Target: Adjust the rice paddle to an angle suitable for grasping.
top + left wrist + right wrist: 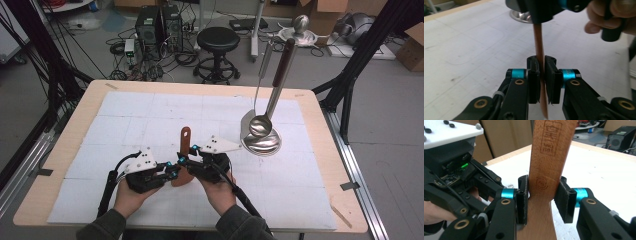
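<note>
1. Wooden spatula [184,150], flat and reddish-brown, smooth-grained, with a rounded handle end and a hanging hole; held above the white mat [125,115] near the table's front edge, handle tilted up and away from the person.
2. Seen edge-on in the left gripper view as a thin strip [539,50]; seen broadside in the right gripper view [549,165], with a stamped maker's mark and a round burnt-in emblem on the face.
3. Left gripper [167,171], black with teal collars and brass pins: pads [534,82] clamped on the spatula's two flat faces, low on the blade.
4. Right gripper [184,159], same build, white three-cornered plate on top: pads [522,202] set against the spatula's narrow edges at the neck, left pad pressing, right pad touching the other edge; clamped across the width.
5. Both grippers just beside each other, almost touching, each in a hand with a dark green sleeve.
6. Mat: white, foam-like, lightly scuffed, marked in squares, laid over a pale wooden table [310,100].
7. Farther right on the mat: polished steel bowl [262,142], shallow and round, holding a steel ladle [260,125] with its cup inside and its long dark-gripped handle leaning up and away; a thin metal turner [248,122] beside it.
</note>
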`<state>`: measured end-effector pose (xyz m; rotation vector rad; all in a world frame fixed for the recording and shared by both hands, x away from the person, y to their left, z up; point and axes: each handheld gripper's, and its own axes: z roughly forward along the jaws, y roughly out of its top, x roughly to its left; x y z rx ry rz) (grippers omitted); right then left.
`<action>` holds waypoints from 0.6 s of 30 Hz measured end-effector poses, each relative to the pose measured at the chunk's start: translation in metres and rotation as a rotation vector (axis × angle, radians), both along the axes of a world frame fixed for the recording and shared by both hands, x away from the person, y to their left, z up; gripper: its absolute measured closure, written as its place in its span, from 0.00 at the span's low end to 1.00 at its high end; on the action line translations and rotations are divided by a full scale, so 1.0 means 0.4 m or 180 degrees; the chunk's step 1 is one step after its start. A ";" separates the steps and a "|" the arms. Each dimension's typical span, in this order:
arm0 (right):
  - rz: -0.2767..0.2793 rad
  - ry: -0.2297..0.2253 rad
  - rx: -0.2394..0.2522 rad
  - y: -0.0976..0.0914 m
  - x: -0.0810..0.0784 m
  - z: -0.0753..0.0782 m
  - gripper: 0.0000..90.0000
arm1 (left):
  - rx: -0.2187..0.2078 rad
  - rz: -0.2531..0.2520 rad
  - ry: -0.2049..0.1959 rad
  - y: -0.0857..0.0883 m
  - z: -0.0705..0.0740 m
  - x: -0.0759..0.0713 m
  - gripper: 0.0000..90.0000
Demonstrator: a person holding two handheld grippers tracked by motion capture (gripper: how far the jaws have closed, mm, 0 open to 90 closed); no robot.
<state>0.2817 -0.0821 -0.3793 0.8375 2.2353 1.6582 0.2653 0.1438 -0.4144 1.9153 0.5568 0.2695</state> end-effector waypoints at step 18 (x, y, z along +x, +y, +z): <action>0.0358 -0.0087 0.0010 -0.026 0.019 0.005 0.76 | -0.0041 -0.0205 0.0020 -0.011 -0.002 -0.002 0.83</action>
